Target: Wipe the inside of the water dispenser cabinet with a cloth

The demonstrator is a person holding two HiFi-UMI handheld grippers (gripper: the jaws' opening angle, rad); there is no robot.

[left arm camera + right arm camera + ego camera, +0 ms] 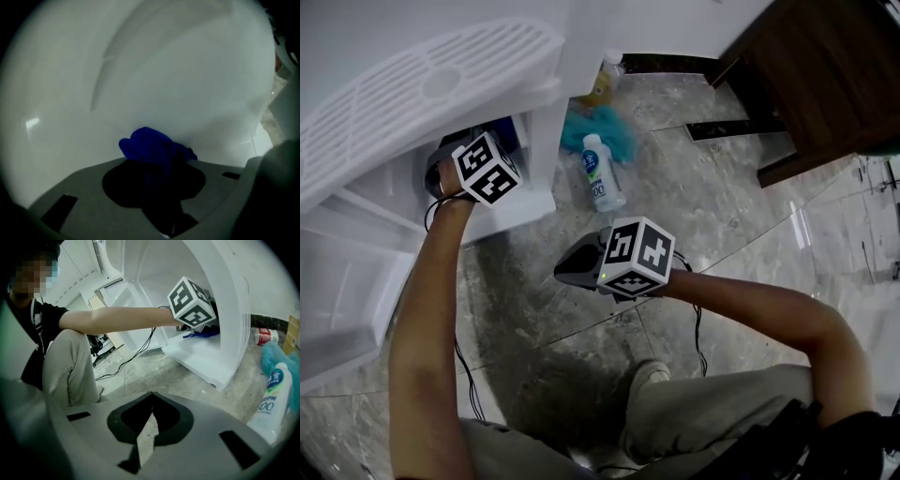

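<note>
The floor [581,319] was glossy grey marble tile, catching pale streaks of light. Dark wood furniture [825,75] stood at its far right edge, near a black skirting [666,64] under a white wall [675,23].

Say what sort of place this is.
Probably a room in a home or office, mid-cleaning: a polished marble-look tile floor, dark wooden furniture, and an open white water dispenser cabinet with a plastic bottle beside it.
</note>
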